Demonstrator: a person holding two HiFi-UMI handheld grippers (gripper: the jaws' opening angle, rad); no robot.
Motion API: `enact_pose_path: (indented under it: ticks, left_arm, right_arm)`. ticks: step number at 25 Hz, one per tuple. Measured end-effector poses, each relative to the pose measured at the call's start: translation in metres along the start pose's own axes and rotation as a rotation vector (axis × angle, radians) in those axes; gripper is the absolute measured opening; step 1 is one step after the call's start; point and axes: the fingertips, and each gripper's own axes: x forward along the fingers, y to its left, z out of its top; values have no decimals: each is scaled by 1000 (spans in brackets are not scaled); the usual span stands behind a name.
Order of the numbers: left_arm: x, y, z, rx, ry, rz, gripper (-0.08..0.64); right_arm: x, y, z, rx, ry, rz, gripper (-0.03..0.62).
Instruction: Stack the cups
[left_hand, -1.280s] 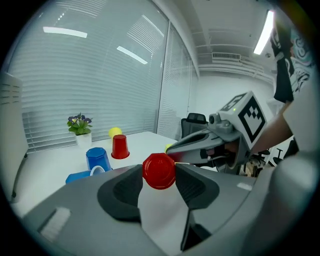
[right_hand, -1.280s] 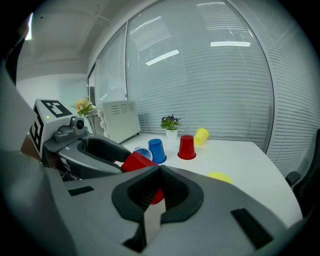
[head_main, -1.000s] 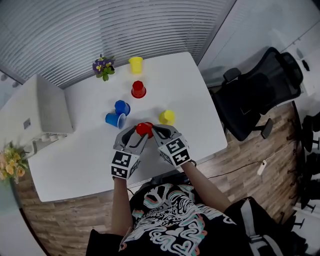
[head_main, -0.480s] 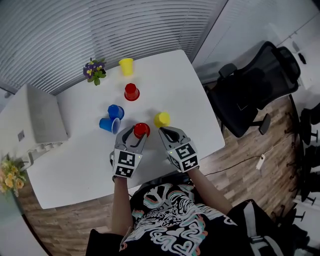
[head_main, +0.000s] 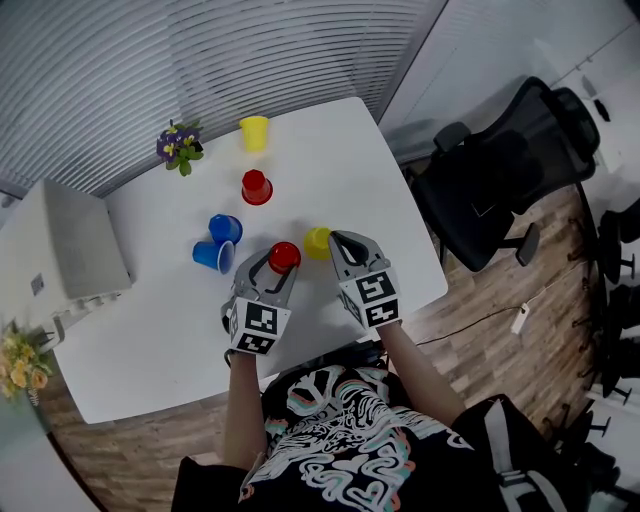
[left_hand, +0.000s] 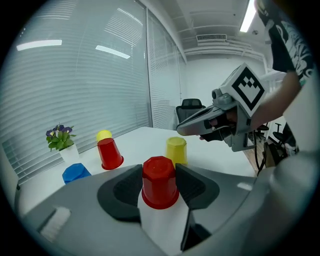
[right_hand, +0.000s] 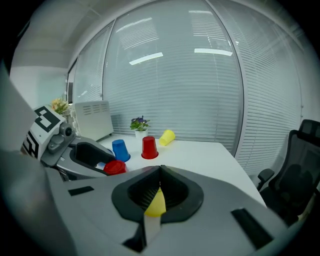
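My left gripper (head_main: 279, 266) is shut on a red cup (head_main: 284, 256) that it holds upside down by its sides; in the left gripper view the cup (left_hand: 160, 182) fills the gap between the pads. To its right, a yellow cup (head_main: 317, 242) stands upside down on the white table (head_main: 360, 170). My right gripper (head_main: 337, 240) is shut with nothing in it, its tip just above and beside that yellow cup (left_hand: 176, 150). In the right gripper view the yellow cup (right_hand: 156, 202) shows below the closed tips (right_hand: 160, 169).
Farther back, a second red cup (head_main: 256, 187) stands upside down and another yellow cup (head_main: 254, 131) lies on its side. Two blue cups (head_main: 224, 228) (head_main: 209, 256) are at the left. A flower pot (head_main: 174, 146), a white box (head_main: 70, 250) and an office chair (head_main: 510, 170) surround the table.
My right gripper has left the red cup and moved right and forward to the yellow cup. The left gripper keeps its hold on the red cup and has shifted slightly.
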Motion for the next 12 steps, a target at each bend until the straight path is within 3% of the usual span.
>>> enact_pose_path:
  ticks: [12]
  left_arm:
    - [7, 1, 5, -25, -18, 7, 207]
  right_arm:
    - [8, 10, -10, 15, 42, 46, 3]
